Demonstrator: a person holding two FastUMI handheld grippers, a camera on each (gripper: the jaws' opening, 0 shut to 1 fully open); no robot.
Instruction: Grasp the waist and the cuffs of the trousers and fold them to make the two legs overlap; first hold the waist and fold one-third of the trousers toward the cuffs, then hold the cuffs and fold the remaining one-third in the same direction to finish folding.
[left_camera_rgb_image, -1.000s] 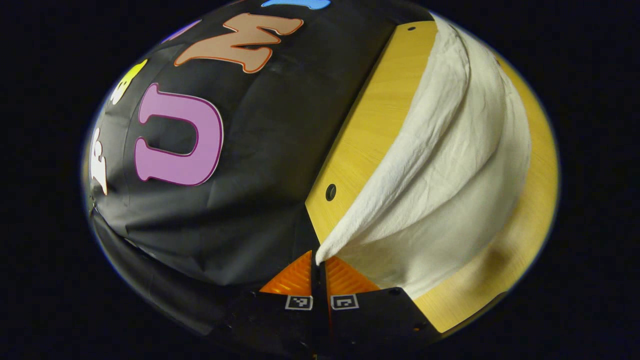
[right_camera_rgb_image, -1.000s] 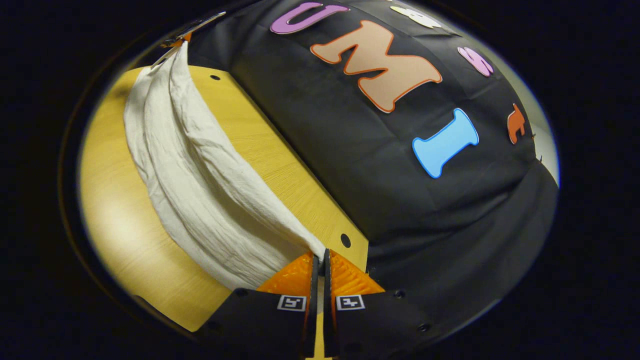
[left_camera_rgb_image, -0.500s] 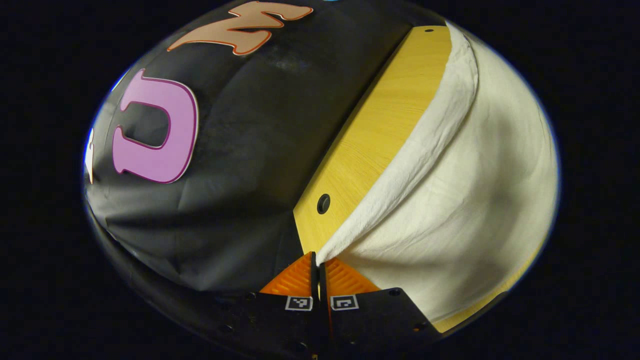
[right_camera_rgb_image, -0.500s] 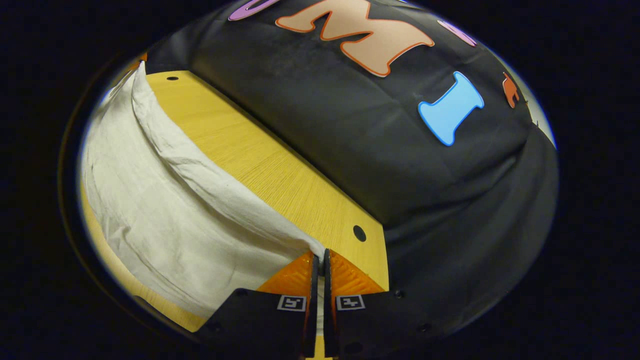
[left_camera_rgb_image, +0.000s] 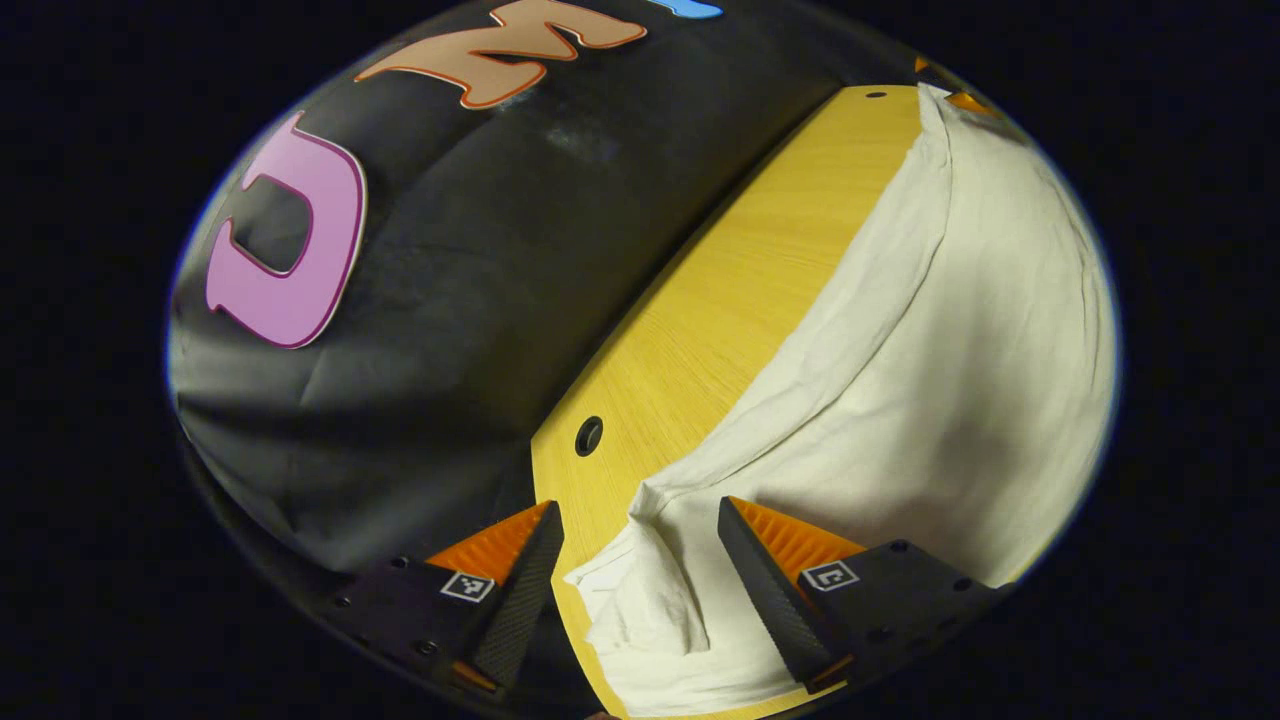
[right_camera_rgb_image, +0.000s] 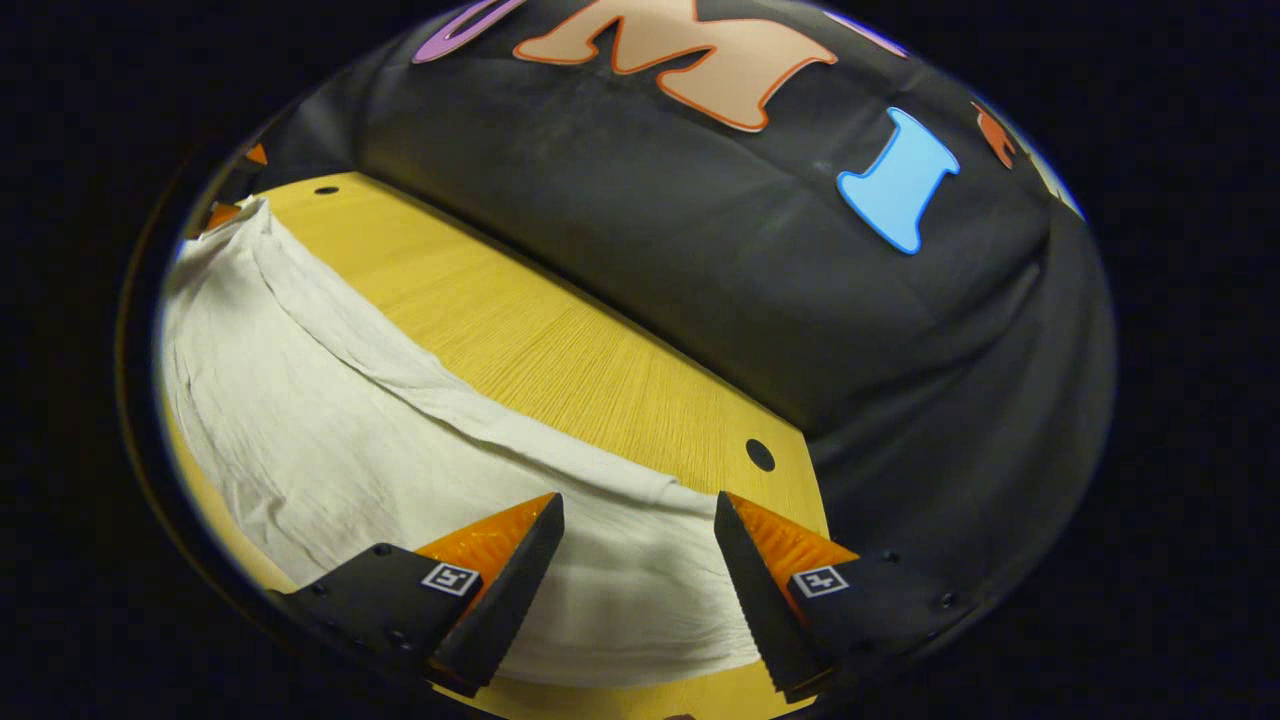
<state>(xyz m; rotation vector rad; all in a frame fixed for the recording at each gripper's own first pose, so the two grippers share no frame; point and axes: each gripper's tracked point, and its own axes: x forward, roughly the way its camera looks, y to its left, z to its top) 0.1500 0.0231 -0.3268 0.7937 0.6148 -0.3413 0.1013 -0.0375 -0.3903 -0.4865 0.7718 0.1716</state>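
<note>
The white trousers (left_camera_rgb_image: 940, 330) lie in a long folded band on the yellow wooden table (left_camera_rgb_image: 720, 320). My left gripper (left_camera_rgb_image: 640, 505) stands open over one end of them, a crumpled corner of cloth lying loose between its fingers. My right gripper (right_camera_rgb_image: 638, 497) is open too, over the other end of the trousers (right_camera_rgb_image: 330, 430), whose folded edge runs across between its fingers on the table (right_camera_rgb_image: 540, 350). Neither gripper presses on the cloth. Far off at the trousers' other end, the right gripper (left_camera_rgb_image: 968, 101) shows in the left gripper view and the left gripper (right_camera_rgb_image: 225, 215) in the right gripper view.
The table's far edge meets the booth's black cloth wall (left_camera_rgb_image: 480, 280) close behind the trousers. A small round hole (left_camera_rgb_image: 589, 436) sits near the table corner by my left gripper, and another hole (right_camera_rgb_image: 760, 455) by my right gripper.
Both grippers were shut on the trousers' ends and held them up; they lowered the cloth onto the table and are now open, with the ends released and lying flat.
</note>
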